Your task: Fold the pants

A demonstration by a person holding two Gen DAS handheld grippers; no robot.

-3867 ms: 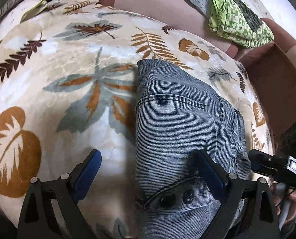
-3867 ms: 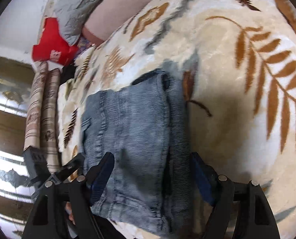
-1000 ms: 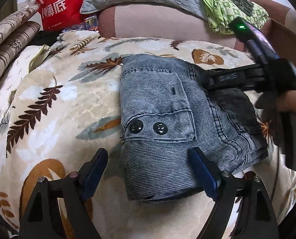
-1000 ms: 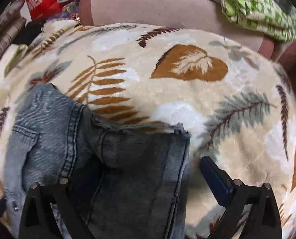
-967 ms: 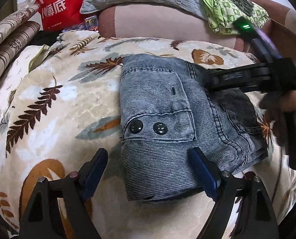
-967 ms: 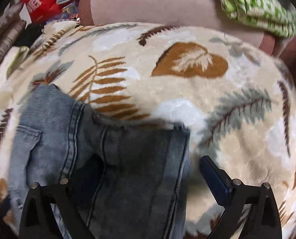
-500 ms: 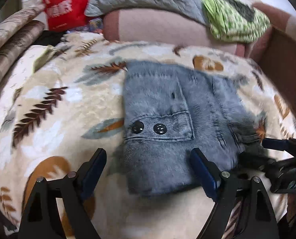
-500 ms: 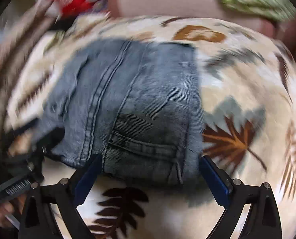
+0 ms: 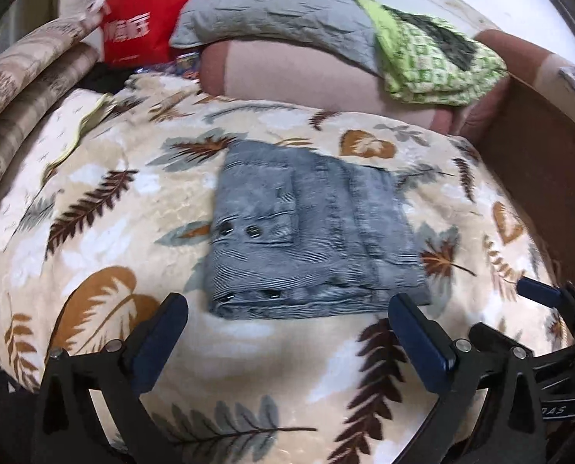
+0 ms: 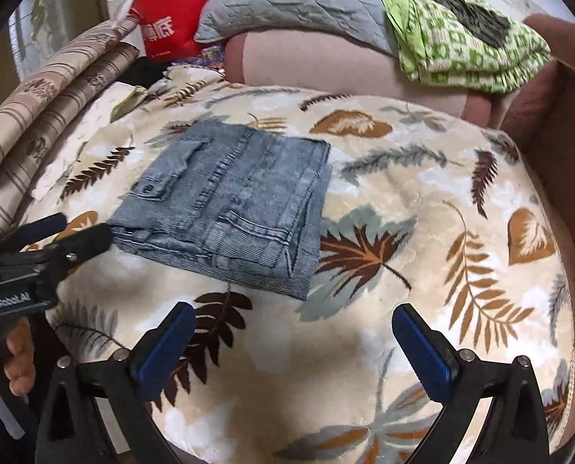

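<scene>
Left wrist view: one pair of pants (image 9: 310,232) is seen folded into a compact, roughly rectangular bundle near the middle of a leaf-patterned blanket (image 9: 94,208). Its longer side runs from near to far, and the stacked folded edges face the near side. The fabric is faded blue-grey denim with a fine ribbed texture; a flap pocket with two dark buttons lies on the left part of the top layer, and seams run along the right part.

The left gripper (image 9: 287,332) is held just short of the bundle's near edge. Its jaws have just been opening and are spread wide, with nothing between them. The right gripper (image 10: 293,344) is likewise held above bare blanket, to the near right of the pants, its jaws wide and empty.

Along the far side, one red bag (image 9: 140,23), one grey quilted pillow (image 9: 279,7) and one green patterned cloth (image 9: 434,58) are seen, the last two lying on a pink cushion (image 9: 287,73).
</scene>
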